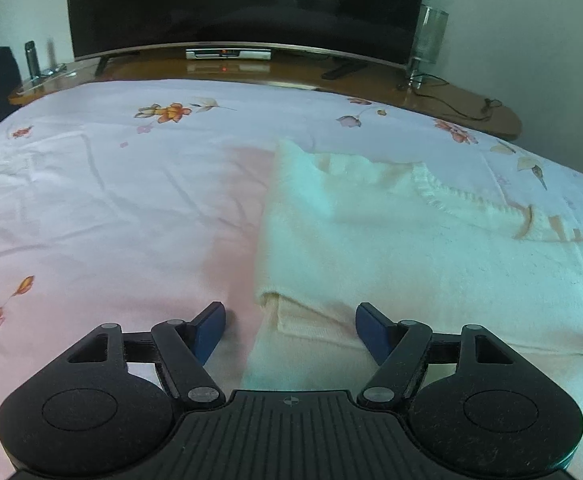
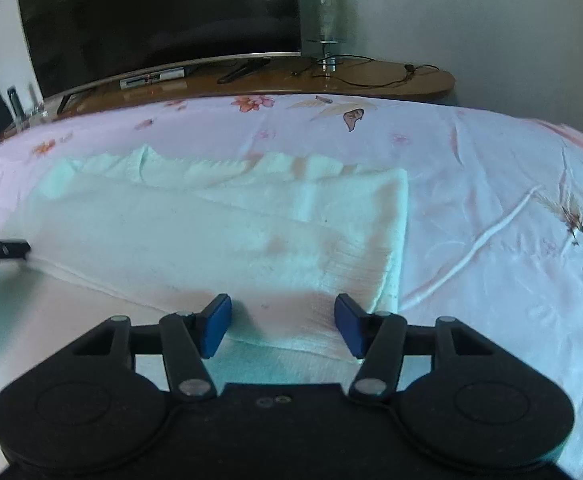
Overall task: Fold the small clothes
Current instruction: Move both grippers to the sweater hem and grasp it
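Garment [image 1: 431, 248] first: a pale cream knitted piece, folded over on itself, lies flat on the bed; from my left camera it fills the right half of the view, its folded left edge running toward the lens. From my right camera the same knit [image 2: 219, 232] spreads across the middle, its right edge straight and a ribbed hem along the far side.

Under it I see a pinkish-white bedsheet [image 1: 111, 200] printed with orange and pink flowers, creased in long lines. Beyond the foot of the bed stands a brown wooden unit [image 1: 227, 70] carrying a large dark television [image 1: 243, 4], a slim silver box [image 1: 228, 54] under the screen, a clear glass lamp [image 1: 431, 40] at the right with a black cable [image 1: 451, 110] trailing off, and a small bottle [image 1: 30, 58] at the left. The wall behind is plain.

My left gripper [image 1: 290, 330] stands well open, nothing pinched; the near corner of the knit lies between its blue pads [image 1: 211, 332], which do not press on it. My right gripper [image 2: 282, 326] is also parted and empty, poised over the near fold without clamping it.
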Demonstrator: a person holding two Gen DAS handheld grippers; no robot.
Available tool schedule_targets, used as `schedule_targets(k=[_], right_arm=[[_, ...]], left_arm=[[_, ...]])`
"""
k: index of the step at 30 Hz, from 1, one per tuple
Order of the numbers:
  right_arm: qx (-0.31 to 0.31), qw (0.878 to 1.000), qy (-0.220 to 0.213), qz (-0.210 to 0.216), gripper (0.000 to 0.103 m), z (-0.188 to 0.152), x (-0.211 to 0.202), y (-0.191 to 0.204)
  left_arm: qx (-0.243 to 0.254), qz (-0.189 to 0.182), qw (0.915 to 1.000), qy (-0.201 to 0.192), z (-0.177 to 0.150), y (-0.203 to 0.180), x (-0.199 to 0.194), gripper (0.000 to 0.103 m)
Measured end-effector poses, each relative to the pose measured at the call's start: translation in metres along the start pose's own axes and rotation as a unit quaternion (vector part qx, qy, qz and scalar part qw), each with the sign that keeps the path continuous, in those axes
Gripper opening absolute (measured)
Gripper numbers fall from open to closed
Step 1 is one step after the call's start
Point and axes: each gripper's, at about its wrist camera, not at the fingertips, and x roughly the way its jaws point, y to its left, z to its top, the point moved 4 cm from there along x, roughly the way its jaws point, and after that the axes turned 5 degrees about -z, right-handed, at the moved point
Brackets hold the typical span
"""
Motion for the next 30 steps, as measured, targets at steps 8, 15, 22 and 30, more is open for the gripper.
schedule_targets(k=[8, 15, 22, 30], right_arm=[[-0.033, 0.999, -0.001, 0.037, 0.062, -0.025, -0.044, 0.012], [-0.016, 0.999, 0.025, 0.039, 0.061, -0.077, -0.087, 0.014], [-0.02, 0.999, 0.045, -0.016, 0.06, -0.125, -0.11, 0.026], [0.007, 0.999, 0.027, -0.029, 0.06, -0.147, -0.16, 0.039]], left_arm=[[0.039, -0.015, 0.9991, -0.003, -0.026, -0.038, -0.053, 0.072], [0.066, -0.037, 0.9964, 0.037, -0.078, -0.053, -0.081, 0.072], [0.102, -0.046, 0.9932, 0.033, -0.108, -0.052, -0.107, 0.072], [0.123, -0.056, 0.99, 0.04, -0.147, -0.025, -0.16, 0.072]])
